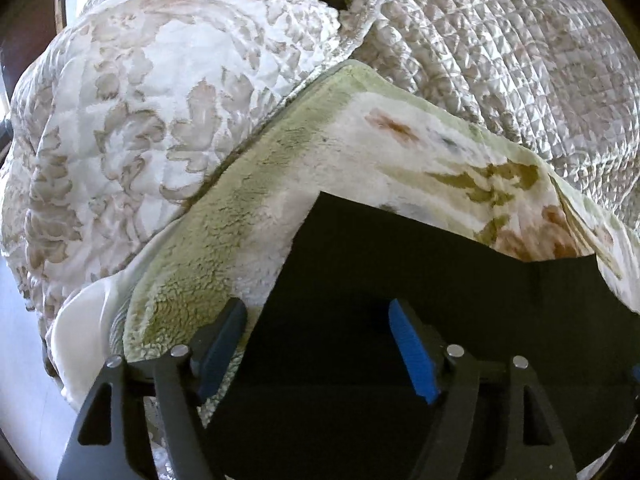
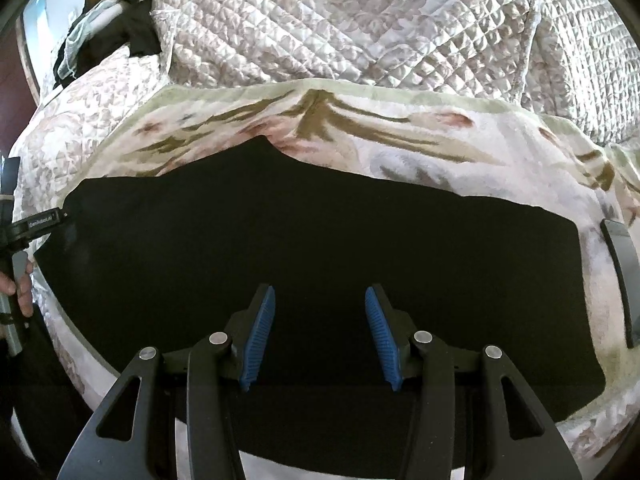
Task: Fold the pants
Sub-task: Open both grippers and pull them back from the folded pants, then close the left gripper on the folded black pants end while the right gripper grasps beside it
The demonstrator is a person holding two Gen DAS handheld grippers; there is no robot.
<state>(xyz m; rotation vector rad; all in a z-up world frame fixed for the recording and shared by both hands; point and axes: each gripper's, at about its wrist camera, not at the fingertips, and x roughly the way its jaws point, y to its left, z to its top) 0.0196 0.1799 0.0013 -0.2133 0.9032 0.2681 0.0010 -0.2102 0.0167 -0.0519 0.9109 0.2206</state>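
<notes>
Blue pads line the inside of each gripper finger, and both tools stand spread apart with nothing between the fingers. Right gripper [image 2: 320, 332] hangs over the middle of the black pants [image 2: 280, 248], which lie flat and wide across a fleecy flowered blanket [image 2: 360, 128] on the bed. From that side the pants stretch almost from one edge of the view to the other, their far edge wavy with a small bump near the middle. Off at the left edge a hand [image 2: 20, 284] grips the handle of the other tool, whose tip sits right at the left corner of the pants; whether it touches the cloth is hard to tell.

Left gripper [image 1: 316, 344] hovers low over that same end of the pants [image 1: 400, 280], its left finger above the blanket's pale green border [image 1: 224, 216] and its right finger above the black cloth. A dark flat object [image 2: 622, 276] lies on the blanket just beside the right end of the pants. Beyond the blanket, a quilted bedspread [image 2: 360, 28] with a faded leafy pattern is heaped up, and some dark clothing [image 2: 136, 24] sits bunched at the far left corner
</notes>
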